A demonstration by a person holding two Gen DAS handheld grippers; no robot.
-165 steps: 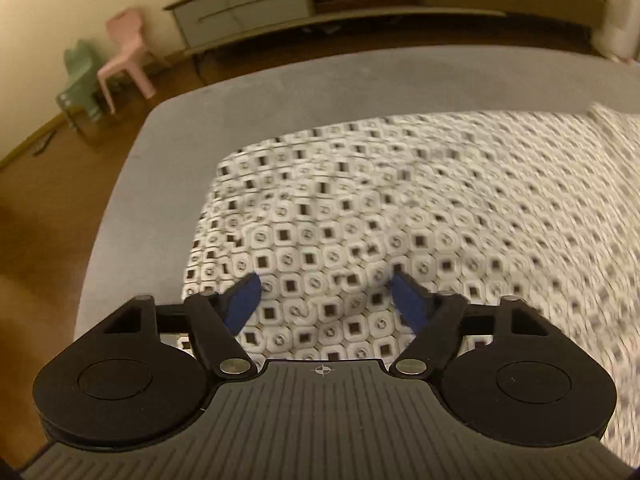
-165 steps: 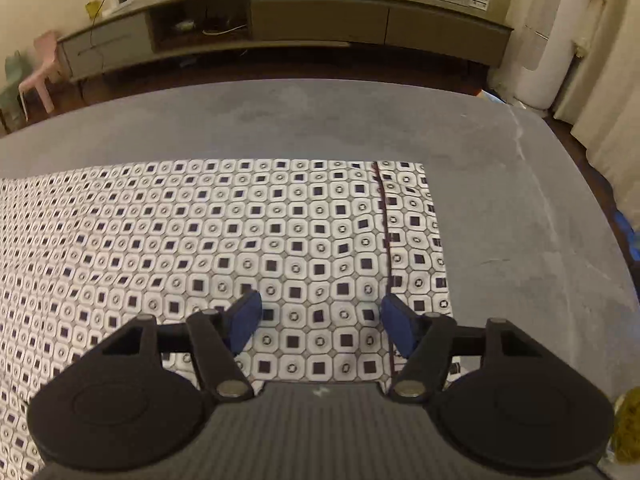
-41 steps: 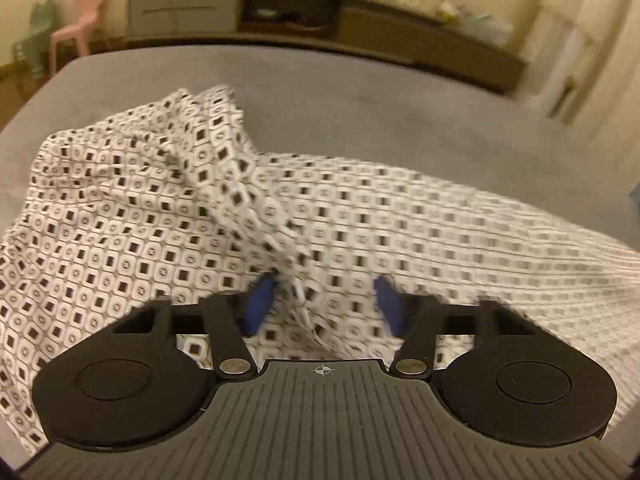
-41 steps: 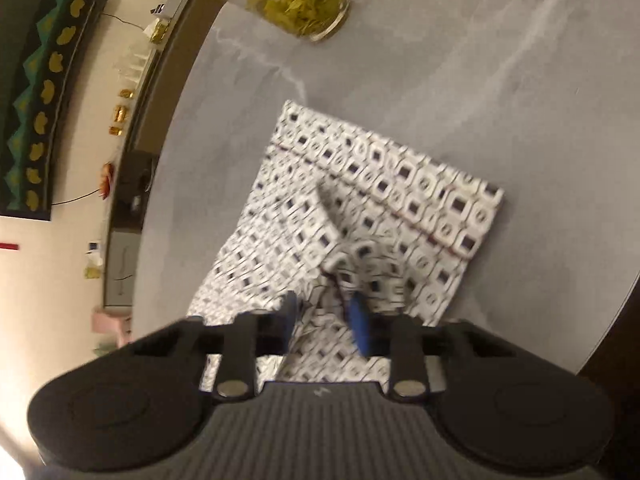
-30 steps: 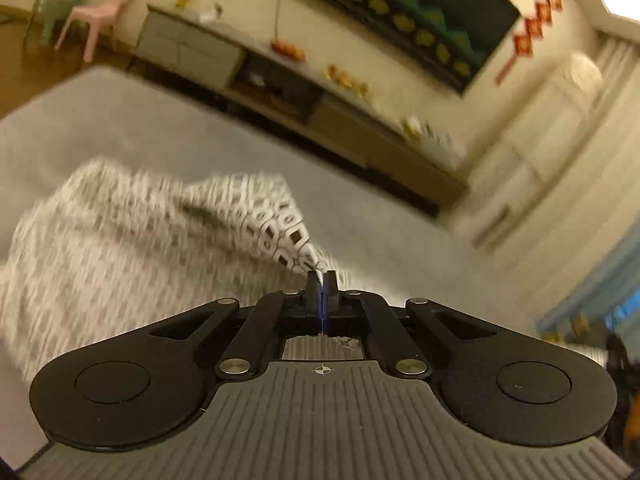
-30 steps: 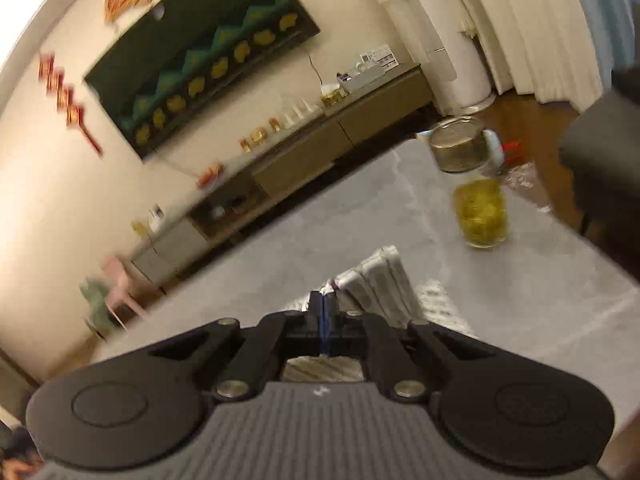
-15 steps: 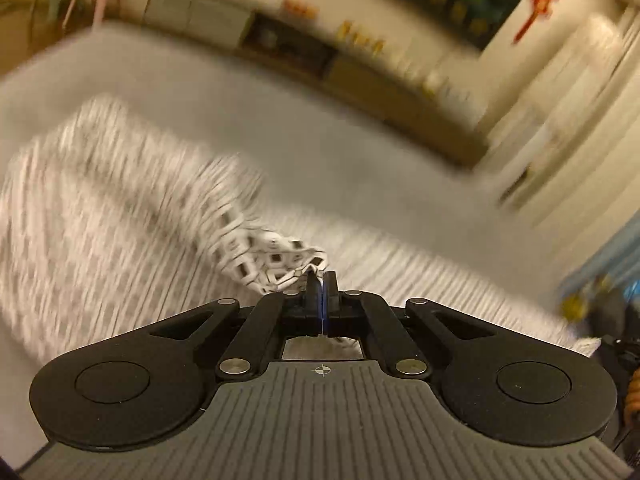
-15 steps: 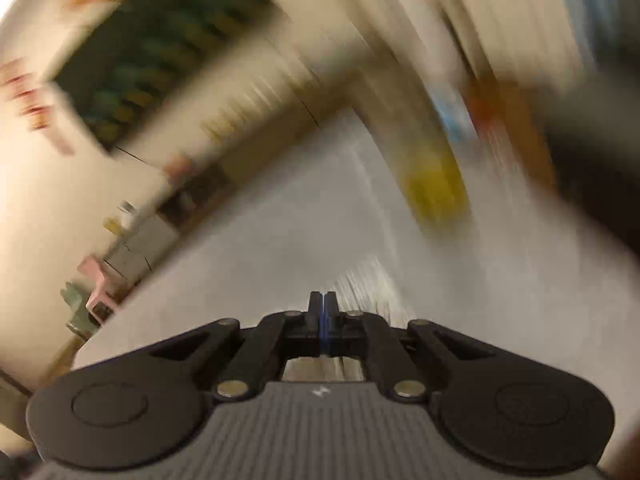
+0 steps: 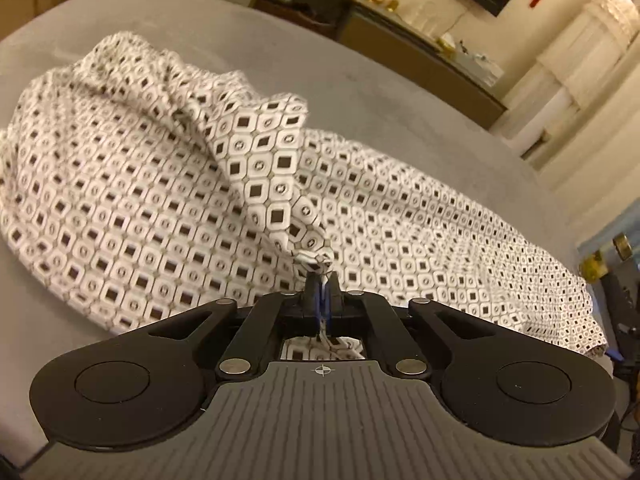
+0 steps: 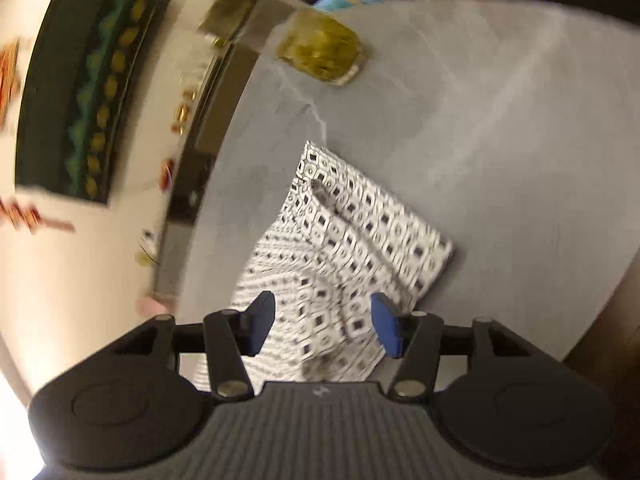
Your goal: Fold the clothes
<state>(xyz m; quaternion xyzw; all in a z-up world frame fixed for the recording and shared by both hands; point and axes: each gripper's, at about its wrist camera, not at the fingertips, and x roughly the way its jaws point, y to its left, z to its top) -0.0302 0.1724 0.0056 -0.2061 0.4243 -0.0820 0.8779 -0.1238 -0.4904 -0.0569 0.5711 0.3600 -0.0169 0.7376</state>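
Note:
A white garment with a dark square print point(image 9: 132, 200) lies spread and rumpled on the grey table point(image 9: 380, 92). My left gripper point(image 9: 322, 294) is shut on a pinched fold of it, and the fold rises in a peak from the cloth to the jaws. In the right wrist view the end of the same garment point(image 10: 360, 232) lies on the table. My right gripper point(image 10: 322, 326) is open just above that end, with cloth between the blue pads point(image 10: 262, 316) but not clamped.
A glass jar of yellow-green contents point(image 10: 320, 50) stands on the table beyond the garment's end; it also shows in the left wrist view point(image 9: 592, 266). A long low cabinet point(image 9: 360, 20) runs along the far wall. The table edge point(image 10: 600, 300) is close on the right.
My right gripper has opened and let go of the garment's end, which now lies on the table. My left gripper stays shut on its fold and has come lower over the cloth.

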